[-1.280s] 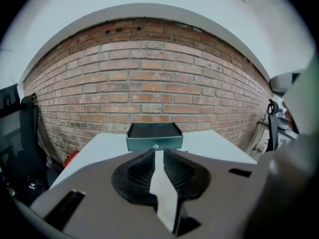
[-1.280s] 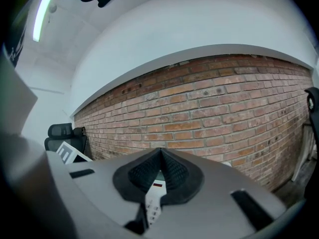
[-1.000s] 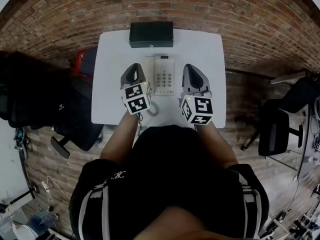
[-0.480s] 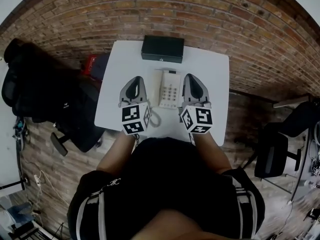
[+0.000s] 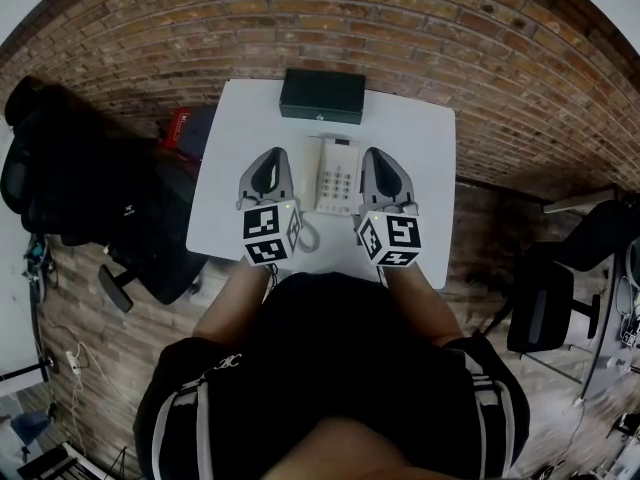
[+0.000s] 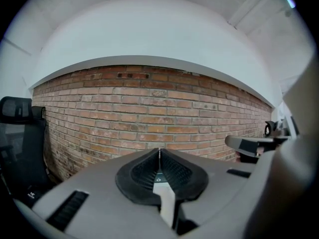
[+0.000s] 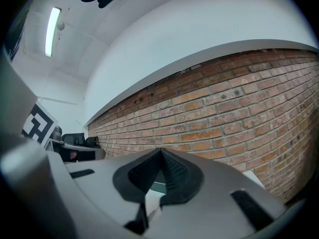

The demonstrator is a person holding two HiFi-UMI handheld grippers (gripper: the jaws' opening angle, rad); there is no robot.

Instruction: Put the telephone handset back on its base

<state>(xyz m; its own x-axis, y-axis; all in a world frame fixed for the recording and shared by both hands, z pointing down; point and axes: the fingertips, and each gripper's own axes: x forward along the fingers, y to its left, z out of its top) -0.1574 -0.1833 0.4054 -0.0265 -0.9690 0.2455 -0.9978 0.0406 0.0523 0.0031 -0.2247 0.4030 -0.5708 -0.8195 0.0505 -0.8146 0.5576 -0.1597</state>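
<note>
Head view, near to far: left gripper (image 5: 271, 153) and right gripper (image 5: 373, 152) hover over the white table (image 5: 425, 148), both closed and empty, flanking the white telephone (image 5: 337, 175), a black box (image 5: 322, 96) beyond.

Quick update from a second ago: my left gripper (image 5: 269, 153) has lifted off the table (image 5: 425, 143) and pulled back a bit from the telephone (image 5: 338, 174), so there's more gap beside it now. Its marker cube (image 5: 268, 236) sits squarer to me than before. My right gripper (image 5: 375, 153) drifted a little too. My head also moved, so the table and the black box (image 5: 322, 96) slid down and right in the head view.
</note>
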